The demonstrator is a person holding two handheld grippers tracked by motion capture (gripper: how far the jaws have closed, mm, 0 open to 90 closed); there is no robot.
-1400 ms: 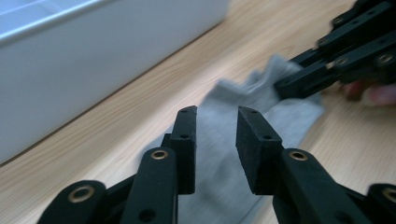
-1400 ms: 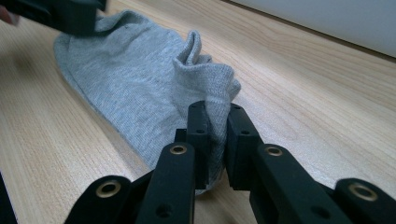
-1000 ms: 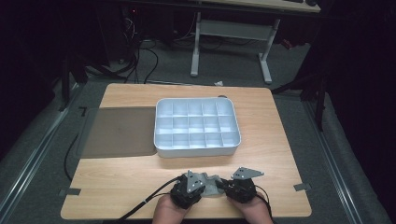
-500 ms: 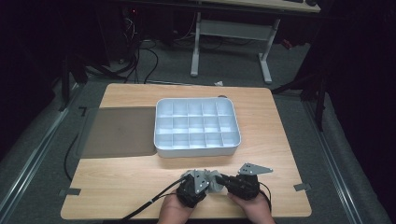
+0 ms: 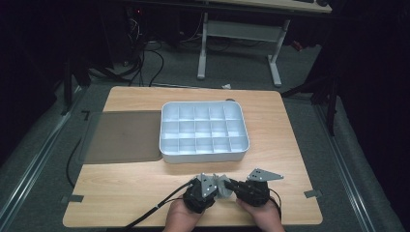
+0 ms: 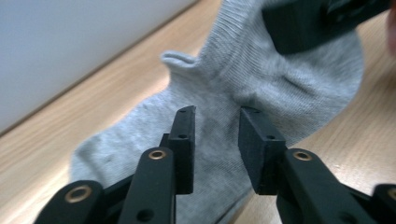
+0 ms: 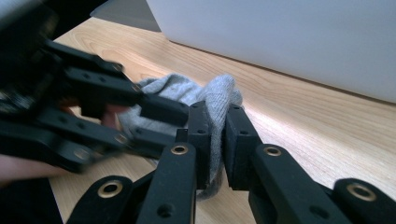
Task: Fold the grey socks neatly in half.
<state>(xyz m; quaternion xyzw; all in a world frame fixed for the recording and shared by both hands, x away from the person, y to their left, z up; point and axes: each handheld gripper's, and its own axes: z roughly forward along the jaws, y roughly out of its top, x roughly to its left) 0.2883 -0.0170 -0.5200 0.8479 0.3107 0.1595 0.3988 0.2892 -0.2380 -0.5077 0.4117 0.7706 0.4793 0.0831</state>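
We have a grey sock (image 6: 233, 93) lying on the bare wood at the near edge of the table (image 5: 145, 188), in front of the white compartment tray (image 5: 203, 130) and apart from it, and both tools are on it: the right gripper (image 7: 215, 126) has its jaws closed on a bunched fold of the knit, while the left gripper (image 6: 215, 126) has its jaws parted with fabric between them, and we cannot tell whether its pads press the cloth or just straddle it. The risk, as we judge it, is a shallow hold: the right jaws pinch only a ridge of soft, stretchy cloth, so a pull could let it slide out, and if the left jaws shut on a single layer the sock may twist or bunch instead of folding cleanly; with the two tools so close together, their linkages could also knock. The high view gives us the layout, the grey mat (image 5: 123, 137) beside the tray and the hands side by side, but the sock is a small pale patch there; the left gripper view shows the sock's cuff and heel shape, and the right gripper view shows the pinched fold
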